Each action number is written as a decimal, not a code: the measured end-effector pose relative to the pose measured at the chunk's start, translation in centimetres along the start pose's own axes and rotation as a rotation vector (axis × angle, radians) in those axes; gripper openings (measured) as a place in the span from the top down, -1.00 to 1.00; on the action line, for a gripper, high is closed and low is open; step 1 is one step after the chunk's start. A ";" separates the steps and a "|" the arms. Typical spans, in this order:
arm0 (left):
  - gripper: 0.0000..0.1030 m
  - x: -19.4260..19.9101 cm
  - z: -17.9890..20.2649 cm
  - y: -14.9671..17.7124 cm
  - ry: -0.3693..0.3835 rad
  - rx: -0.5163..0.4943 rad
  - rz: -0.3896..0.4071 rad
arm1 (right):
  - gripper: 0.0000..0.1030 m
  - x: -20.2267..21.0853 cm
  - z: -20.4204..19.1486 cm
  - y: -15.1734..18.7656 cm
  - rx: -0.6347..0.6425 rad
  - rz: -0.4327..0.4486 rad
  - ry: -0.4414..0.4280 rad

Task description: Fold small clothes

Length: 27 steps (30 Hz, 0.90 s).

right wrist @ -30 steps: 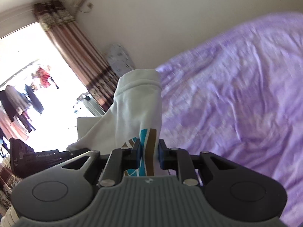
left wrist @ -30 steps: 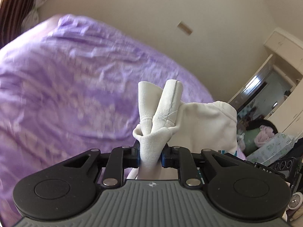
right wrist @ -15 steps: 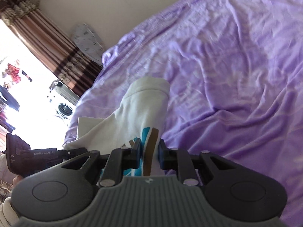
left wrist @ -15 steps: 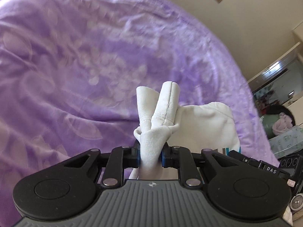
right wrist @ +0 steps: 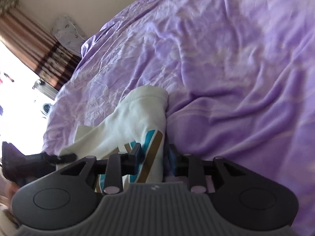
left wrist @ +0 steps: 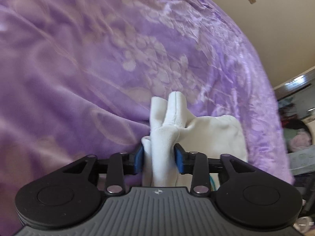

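White garment [left wrist: 214,135] lying on purple bedspread [left wrist: 98,68], near its close edge. Left gripper [left wrist: 159,158] jaws just opened, now wide; bunched white fabric sits between them, pads no longer pinching. Right gripper [right wrist: 155,157] jaws also just opened, gap moderate; teal-and-brown striped hem [right wrist: 151,147] loose between them.

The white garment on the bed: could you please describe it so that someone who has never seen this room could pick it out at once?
Start from the purple bedspread that fills both wrist views. The white garment lies bunched on it, between the left gripper and the right gripper. It is the only pale cloth on the purple, and teal and brown stripes mark it near the right gripper.
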State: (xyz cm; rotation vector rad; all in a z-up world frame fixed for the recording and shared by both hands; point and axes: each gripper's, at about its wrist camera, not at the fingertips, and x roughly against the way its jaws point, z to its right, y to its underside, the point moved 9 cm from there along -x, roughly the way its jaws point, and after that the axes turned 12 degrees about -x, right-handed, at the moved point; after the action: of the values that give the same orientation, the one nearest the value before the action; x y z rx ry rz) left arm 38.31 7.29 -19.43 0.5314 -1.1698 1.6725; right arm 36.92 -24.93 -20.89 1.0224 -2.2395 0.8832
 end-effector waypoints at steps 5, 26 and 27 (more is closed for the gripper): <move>0.05 4.3 2.3 1.4 -0.151 -0.126 0.059 | 0.53 5.0 -1.5 2.0 0.119 0.049 0.081; 0.42 8.7 8.6 15.6 -0.240 -0.446 -0.044 | 0.83 11.9 -2.6 18.1 0.426 0.018 0.225; 0.42 8.2 8.2 15.9 -0.251 -0.441 -0.057 | 0.84 11.7 -2.2 18.2 0.422 0.014 0.230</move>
State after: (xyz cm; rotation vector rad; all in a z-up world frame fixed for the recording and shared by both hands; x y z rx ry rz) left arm 19.29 3.14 -16.59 0.4956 -1.6369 1.2687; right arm 16.10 -19.48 -17.78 1.0208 -1.9116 1.4430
